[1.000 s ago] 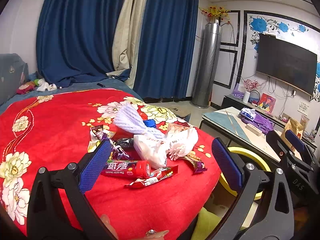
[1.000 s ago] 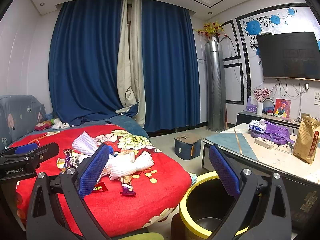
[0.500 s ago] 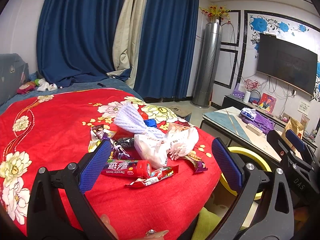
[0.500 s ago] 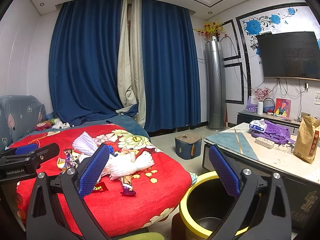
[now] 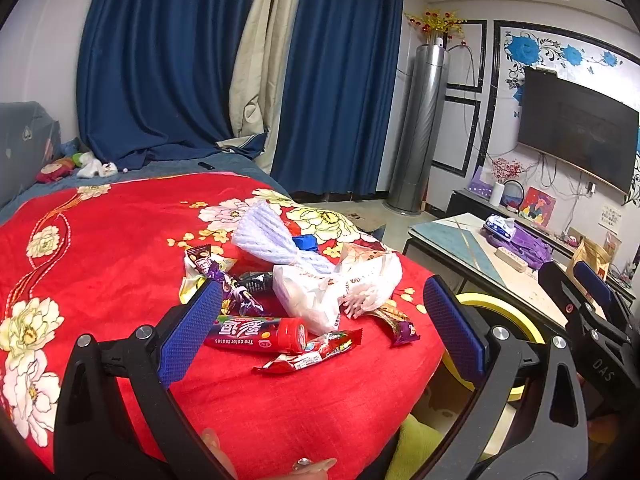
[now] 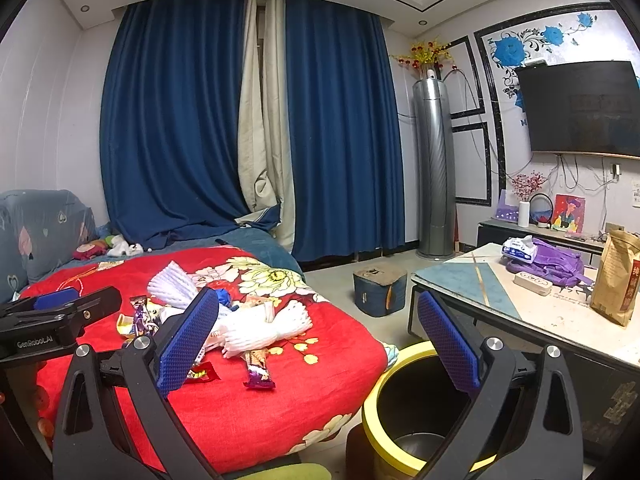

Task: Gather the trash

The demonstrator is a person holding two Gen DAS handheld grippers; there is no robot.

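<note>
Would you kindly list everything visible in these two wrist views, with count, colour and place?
bedspread: one, red with flowers, on the bed
foam nets: two, white, in the trash pile
plastic bag: one, white, centre of the pile
candy tube: one, red, lying at the near edge of the pile
snack wrappers: several, red and purple, scattered around the pile
trash bin: one, black with yellow rim, on the floor beside the bed
coffee table: one, pale top, right of the bin
paper bag: one, brown, on the table
television: one, black, on the wall
curtains: blue and beige, behind the bed
left gripper: open, above the pile
right gripper: open, over the bed's edge and the bin
</note>
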